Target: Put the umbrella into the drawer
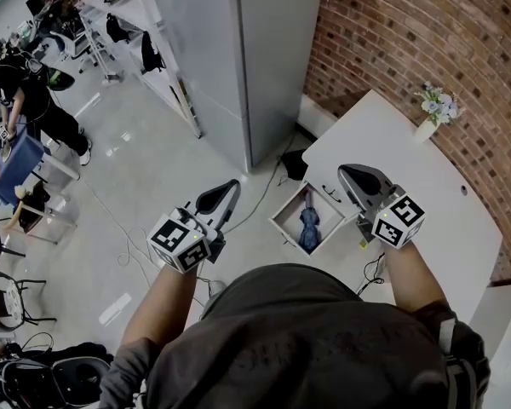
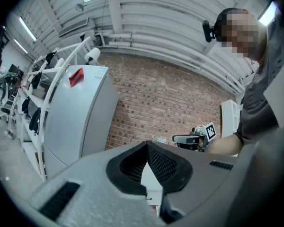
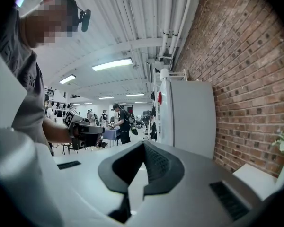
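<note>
Bright ceiling tubes (image 3: 112,64), glare on floor (image 1: 119,147), dark fisheye corners, sharp focus

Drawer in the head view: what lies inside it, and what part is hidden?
A blue umbrella lies in the open drawer. The drawer's inner end, under the white table, cannot be seen.

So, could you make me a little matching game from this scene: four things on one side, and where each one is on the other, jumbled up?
Things:
1. umbrella
2. flower vase
3. left gripper
4. right gripper

Places:
A. held above the white desk
B. lying inside the open drawer
C. held above the grey floor
D. standing on the desk, close to the brick wall

Pairs: 1-B, 2-D, 3-C, 4-A
</note>
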The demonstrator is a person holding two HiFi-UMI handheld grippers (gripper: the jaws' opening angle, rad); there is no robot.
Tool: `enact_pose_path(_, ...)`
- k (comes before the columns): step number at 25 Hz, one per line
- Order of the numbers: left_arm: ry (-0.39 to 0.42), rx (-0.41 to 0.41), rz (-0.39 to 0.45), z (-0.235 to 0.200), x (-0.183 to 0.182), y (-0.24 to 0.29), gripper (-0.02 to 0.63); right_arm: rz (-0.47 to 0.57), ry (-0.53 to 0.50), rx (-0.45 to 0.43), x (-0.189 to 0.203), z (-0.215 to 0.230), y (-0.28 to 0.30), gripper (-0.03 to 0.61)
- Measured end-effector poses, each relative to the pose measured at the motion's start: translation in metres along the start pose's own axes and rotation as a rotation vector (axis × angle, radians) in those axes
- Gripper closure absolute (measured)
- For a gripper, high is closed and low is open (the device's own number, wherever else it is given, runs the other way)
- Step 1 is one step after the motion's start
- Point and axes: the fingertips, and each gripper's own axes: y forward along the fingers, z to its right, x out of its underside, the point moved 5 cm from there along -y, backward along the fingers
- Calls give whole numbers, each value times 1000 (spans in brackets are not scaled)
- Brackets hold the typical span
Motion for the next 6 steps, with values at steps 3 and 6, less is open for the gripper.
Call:
enact_pose_path(3,5,-3,2,0,0,-1,614,1,-2,0,0,0,0,588)
enact_pose_path(6,5,-7,2,-2,0,-2,614,2,-4,-4,0,-1,2,588)
